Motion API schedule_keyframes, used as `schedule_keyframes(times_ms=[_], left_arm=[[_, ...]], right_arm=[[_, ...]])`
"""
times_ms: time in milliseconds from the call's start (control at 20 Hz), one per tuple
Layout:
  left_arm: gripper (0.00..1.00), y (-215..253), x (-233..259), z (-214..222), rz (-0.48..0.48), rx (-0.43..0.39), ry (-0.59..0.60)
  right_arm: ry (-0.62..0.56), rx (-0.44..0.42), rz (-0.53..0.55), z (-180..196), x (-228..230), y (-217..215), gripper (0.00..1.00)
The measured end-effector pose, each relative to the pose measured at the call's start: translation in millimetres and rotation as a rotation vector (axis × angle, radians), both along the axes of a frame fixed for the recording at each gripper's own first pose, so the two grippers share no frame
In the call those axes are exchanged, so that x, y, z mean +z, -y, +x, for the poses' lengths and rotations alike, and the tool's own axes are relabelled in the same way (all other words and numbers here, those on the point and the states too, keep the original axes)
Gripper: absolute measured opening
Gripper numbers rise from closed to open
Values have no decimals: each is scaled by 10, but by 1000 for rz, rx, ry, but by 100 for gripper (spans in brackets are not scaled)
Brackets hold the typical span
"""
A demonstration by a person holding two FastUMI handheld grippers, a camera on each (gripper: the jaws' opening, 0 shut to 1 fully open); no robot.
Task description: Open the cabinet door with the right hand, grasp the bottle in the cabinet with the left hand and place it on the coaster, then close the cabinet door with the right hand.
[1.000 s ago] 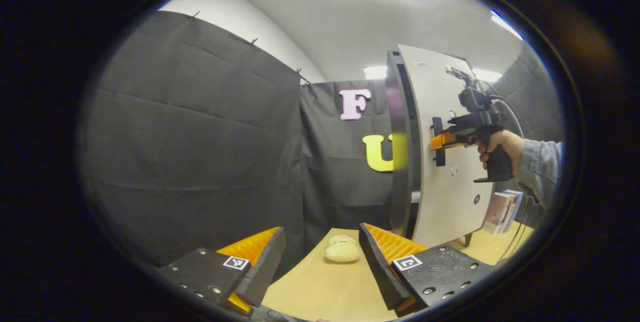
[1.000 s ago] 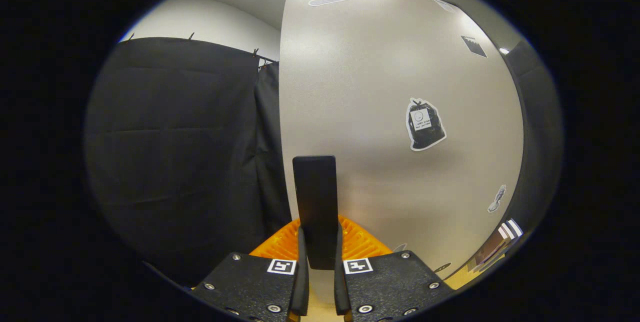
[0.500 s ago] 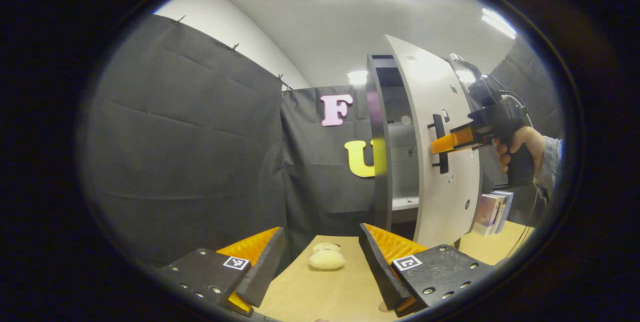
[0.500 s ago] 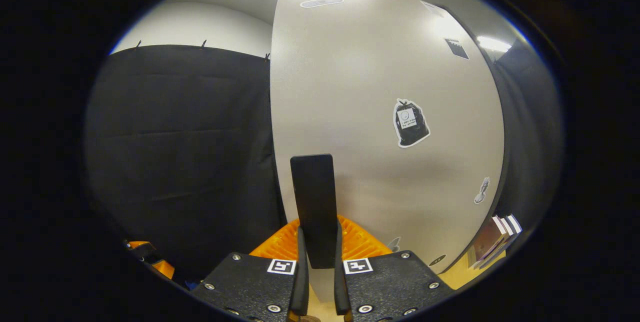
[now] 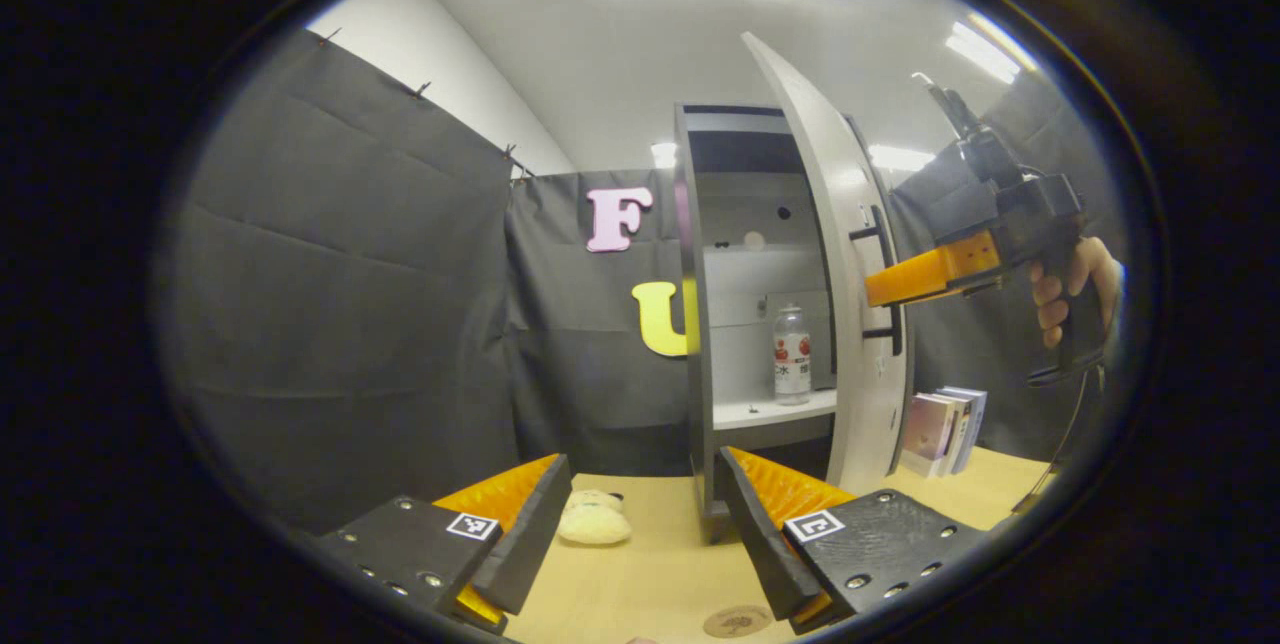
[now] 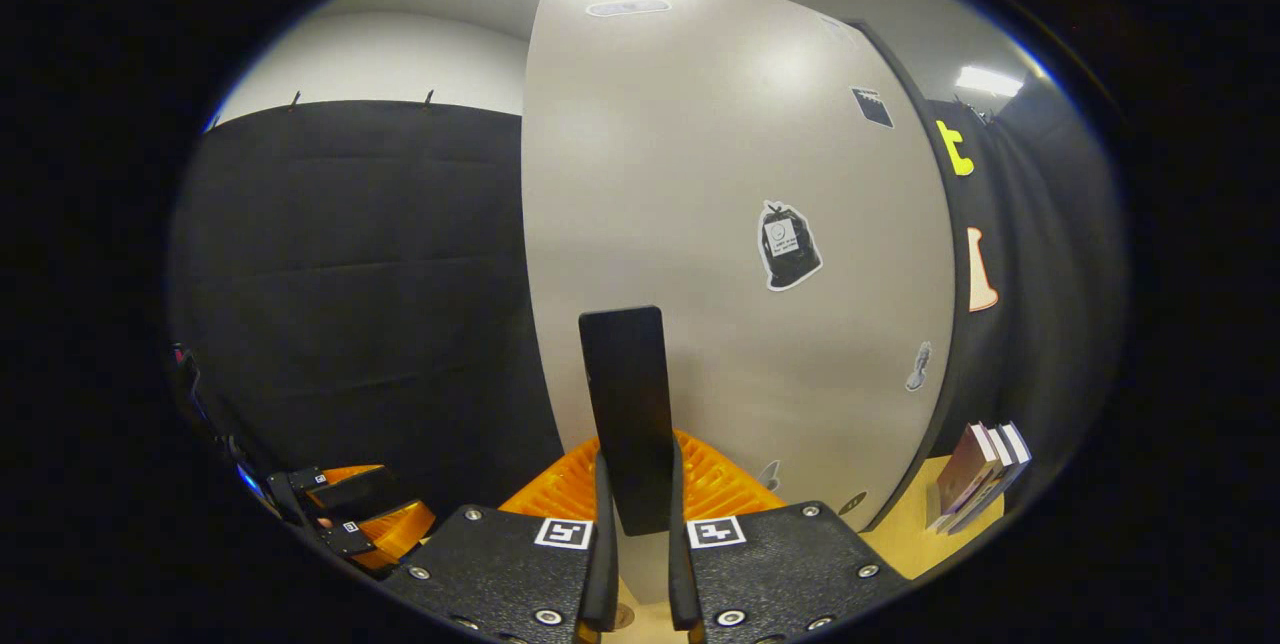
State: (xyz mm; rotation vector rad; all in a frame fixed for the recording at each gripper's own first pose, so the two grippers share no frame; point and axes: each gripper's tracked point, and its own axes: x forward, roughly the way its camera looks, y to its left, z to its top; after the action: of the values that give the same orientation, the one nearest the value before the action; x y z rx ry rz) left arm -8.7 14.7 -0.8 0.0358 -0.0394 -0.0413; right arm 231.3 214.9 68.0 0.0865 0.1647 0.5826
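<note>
Clear plastic, red-labelled, the bottle (image 5: 791, 352) stands upright on the cabinet (image 5: 715, 324) shelf, door (image 6: 740, 254) swung wide. I judge it light, smooth and slightly squashy, best taken at mid-body. My right tool (image 6: 636, 564) clamps the door's flat black handle (image 6: 628, 414); my left tool (image 5: 640, 544) hovers open above the wooden surface (image 5: 650, 584), its round coaster (image 5: 737, 621) near.

Wooden table (image 5: 650, 574) under cabinet (image 5: 705, 484), shelf (image 5: 765, 412) inside.
Ahead between the left fingers (image 5: 520, 534): a cream plush toy (image 5: 593, 522) and, nearest, a round coaster (image 5: 738, 620). Beyond the right-hand finger: upright books (image 5: 940, 427). On the shelf: a bottle (image 5: 791, 352), standing upright.
</note>
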Motion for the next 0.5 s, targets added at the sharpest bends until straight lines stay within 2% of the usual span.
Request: schedule_keyframes(times_ms=[500], left_arm=[[90, 673, 7, 285, -37, -93, -7]], right_arm=[[-2, -38, -1, 32, -11, 127, 20]])
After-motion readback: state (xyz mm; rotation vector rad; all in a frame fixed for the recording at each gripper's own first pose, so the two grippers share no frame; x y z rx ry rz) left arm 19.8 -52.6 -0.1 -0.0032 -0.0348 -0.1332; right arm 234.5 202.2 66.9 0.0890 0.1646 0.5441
